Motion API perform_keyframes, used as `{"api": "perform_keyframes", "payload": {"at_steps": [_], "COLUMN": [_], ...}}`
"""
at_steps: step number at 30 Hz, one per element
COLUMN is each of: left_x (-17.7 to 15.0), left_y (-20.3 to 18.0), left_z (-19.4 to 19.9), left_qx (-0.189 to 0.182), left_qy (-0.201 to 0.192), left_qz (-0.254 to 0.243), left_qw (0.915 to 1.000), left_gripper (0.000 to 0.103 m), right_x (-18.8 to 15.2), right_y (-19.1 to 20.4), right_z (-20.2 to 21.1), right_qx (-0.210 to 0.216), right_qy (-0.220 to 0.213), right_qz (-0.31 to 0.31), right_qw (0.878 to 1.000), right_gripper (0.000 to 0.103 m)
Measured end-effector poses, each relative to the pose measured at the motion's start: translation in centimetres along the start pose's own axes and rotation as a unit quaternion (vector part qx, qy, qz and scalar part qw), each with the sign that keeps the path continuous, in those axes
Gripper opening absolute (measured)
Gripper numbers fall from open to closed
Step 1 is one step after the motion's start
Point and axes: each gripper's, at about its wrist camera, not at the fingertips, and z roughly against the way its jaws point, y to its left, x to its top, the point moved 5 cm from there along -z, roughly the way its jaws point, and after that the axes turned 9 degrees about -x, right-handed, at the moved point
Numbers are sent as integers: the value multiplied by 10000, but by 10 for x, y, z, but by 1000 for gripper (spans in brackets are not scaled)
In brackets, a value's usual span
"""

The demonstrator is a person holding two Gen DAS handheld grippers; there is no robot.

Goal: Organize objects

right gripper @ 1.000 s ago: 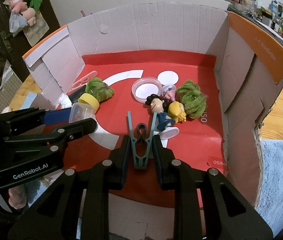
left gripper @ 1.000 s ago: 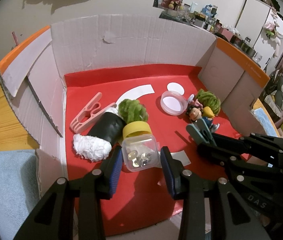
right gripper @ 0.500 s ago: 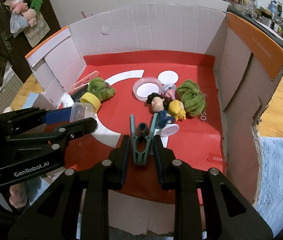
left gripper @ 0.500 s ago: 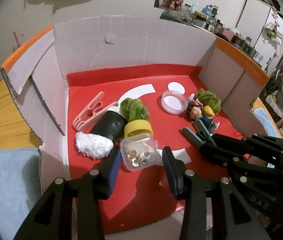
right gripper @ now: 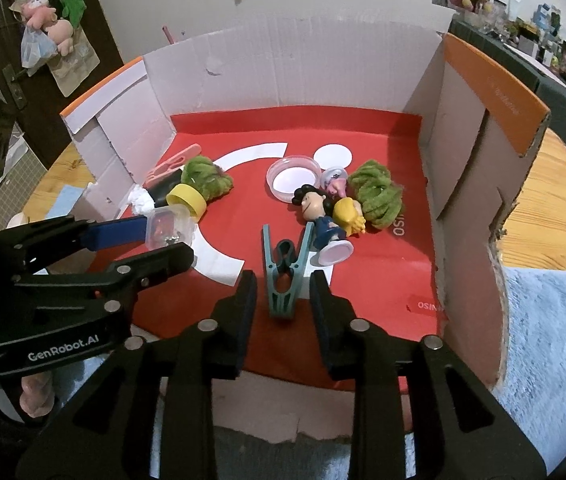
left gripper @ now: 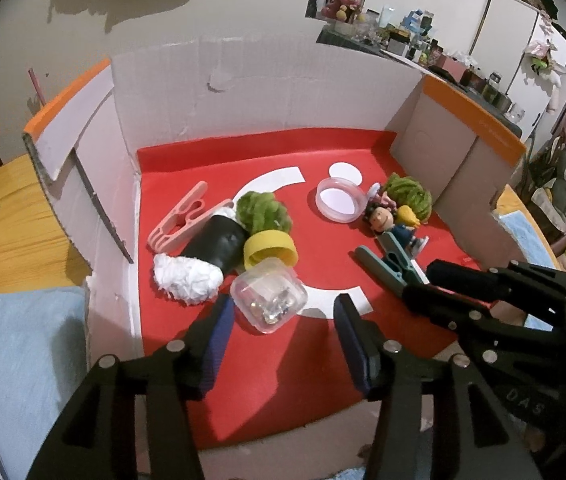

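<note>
Clear plastic jar (left gripper: pixel 269 300) with yellow lid (left gripper: pixel 270 249), small metal bits inside, lying on the red floor of a cardboard box (left gripper: pixel 267 92), left gripper (left gripper: pixel 283 330) opening, pads clear of it, teal clothespin (right gripper: pixel 283 276) flat between the opening right gripper (right gripper: pixel 283 300) pads, untouched

Bright indoor light from above casts hard shadows; both fisheye views bend and darken at the edges.

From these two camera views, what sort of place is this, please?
Most likely a lived-in room at home, not a workshop. Plush toys hang on a dark door, a crowded shelf of jars and boxes stands at the back, and the work happens in a cardboard box on a wooden table.
</note>
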Motion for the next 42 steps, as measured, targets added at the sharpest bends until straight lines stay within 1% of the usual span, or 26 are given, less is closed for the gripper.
{"api": "perform_keyframes", "payload": {"at_steps": [1, 3, 6, 11, 13, 14, 17, 21, 26, 28, 30, 31, 32, 35, 37, 42], "left_x": [-1, -1, -2, -4, -5, -6, -8, -10, -15, -17, -18, -18, -18, -19, -19, -18], "left_y": [-1, -1, -2, -4, -3, -2, 1, 4, 4, 3, 1, 1, 0, -1, 0, 0], "left_z": [2, 4, 9, 15, 18, 20, 25, 31, 38, 40, 43, 44, 45, 48, 50, 51], "left_qx": [-2, 14, -4, 146, 217, 242, 283, 351, 423, 429, 410, 419, 433, 477, 521, 504], "left_qy": [-22, -56, -110, -187, -221, -247, -299, -345, -405, -423, -475, -501, -523, -583, -621, -642], "left_qz": [-2, 2, 6, -66, -77, -66, 15, 68, 74, 73, 55, 46, 38, 18, 35, 43], "left_qw": [10000, 10000, 9999, 9997, 9995, 9994, 9991, 9988, 9983, 9982, 9980, 9979, 9977, 9972, 9967, 9967], "left_gripper": [56, 56, 56, 57, 63, 65, 65, 66, 75, 82, 85, 89, 91, 93, 99, 100], "right_x": [0, 0, -1, -4, -5, -5, -5, -7, -10, -11, -13, -14, -15, -15, -15, -15], "right_y": [0, 1, 1, 1, 1, 1, 2, 3, 5, 5, 6, 5, 5, 4, 3, 2], "right_z": [1, 4, 10, 15, 17, 18, 21, 26, 33, 36, 39, 41, 42, 44, 46, 49], "right_qx": [3, -4, -31, -54, -63, -62, -60, -64, -67, -75, -87, -88, -87, -100, -125, -141], "right_qy": [-11, -57, -129, -164, -181, -188, -218, -253, -315, -346, -384, -392, -401, -425, -450, -484], "right_qz": [2, 22, 23, 11, 18, 17, 4, 1, 3, 7, 4, 0, -7, -19, -24, -48], "right_qw": [10000, 10000, 9999, 9999, 9998, 9998, 9997, 9997, 9995, 9994, 9992, 9992, 9992, 9990, 9989, 9987], "right_gripper": [41, 56, 56, 56, 56, 56, 56, 62, 64, 70, 71, 71, 71, 72, 76, 78]}}
